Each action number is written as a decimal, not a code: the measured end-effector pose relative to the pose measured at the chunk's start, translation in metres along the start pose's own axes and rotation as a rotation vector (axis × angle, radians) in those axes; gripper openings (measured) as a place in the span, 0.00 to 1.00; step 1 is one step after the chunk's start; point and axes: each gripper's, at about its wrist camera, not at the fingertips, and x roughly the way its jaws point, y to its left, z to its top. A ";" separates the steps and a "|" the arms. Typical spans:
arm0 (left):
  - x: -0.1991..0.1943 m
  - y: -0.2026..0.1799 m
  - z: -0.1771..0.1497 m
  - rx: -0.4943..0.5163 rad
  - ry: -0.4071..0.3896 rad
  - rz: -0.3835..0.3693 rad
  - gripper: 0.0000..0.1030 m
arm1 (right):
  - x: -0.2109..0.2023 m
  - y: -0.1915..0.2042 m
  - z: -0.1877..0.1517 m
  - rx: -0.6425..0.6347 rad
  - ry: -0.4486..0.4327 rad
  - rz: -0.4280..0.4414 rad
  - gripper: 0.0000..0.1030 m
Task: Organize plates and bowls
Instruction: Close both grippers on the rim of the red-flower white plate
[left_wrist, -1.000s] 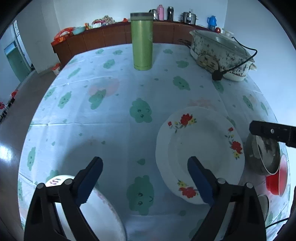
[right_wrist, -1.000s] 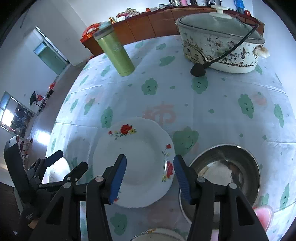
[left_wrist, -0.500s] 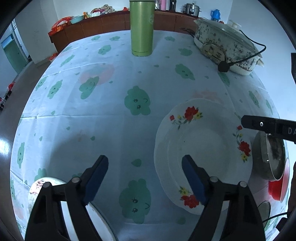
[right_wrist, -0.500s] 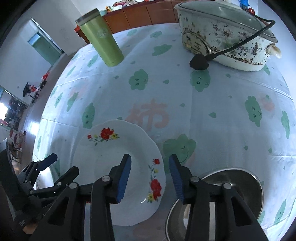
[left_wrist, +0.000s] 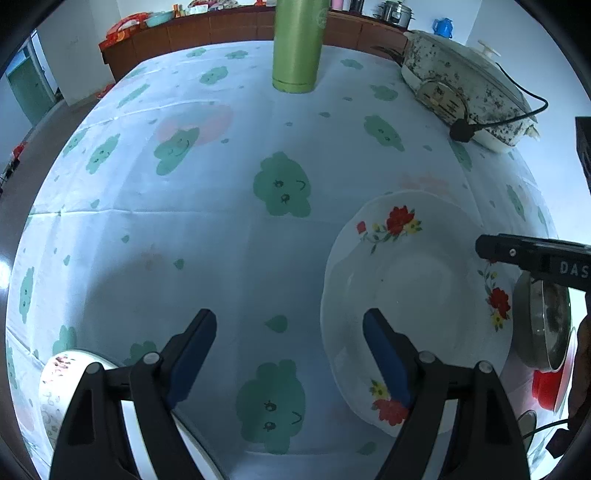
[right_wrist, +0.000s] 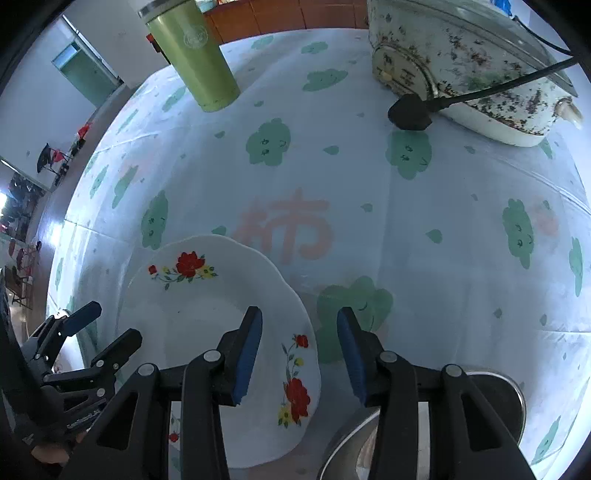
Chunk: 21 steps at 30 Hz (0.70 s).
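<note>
Right wrist view shows my right tool (right_wrist: 299, 350) spread wide and holding nothing, its left pad over the rim of the flowered plate (right_wrist: 207, 317) and its right pad outside it, just beside the steel bowl (right_wrist: 491, 391); if I close carelessly the glossy, scalloped rim could slip out, or I could knock the bowl. My left tool (left_wrist: 288, 354) is also spread and empty, low over the bench (left_wrist: 221, 184) beside that plate. White, shallow, printed with red flowers, it lies flat on the cloth.

Tablecloth (right_wrist: 369, 177) shows "柿"; right hand-held gripper (left_wrist: 532, 254) reads "DAS".
</note>
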 end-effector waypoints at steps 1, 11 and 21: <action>0.001 0.000 0.000 0.001 0.002 -0.001 0.80 | 0.003 -0.001 0.001 -0.001 0.007 -0.005 0.44; 0.009 -0.002 -0.001 -0.013 0.034 -0.025 0.80 | 0.014 -0.002 0.011 -0.043 0.045 -0.004 0.44; 0.015 -0.008 -0.005 -0.016 0.061 -0.046 0.75 | 0.022 0.006 0.015 -0.115 0.120 0.046 0.31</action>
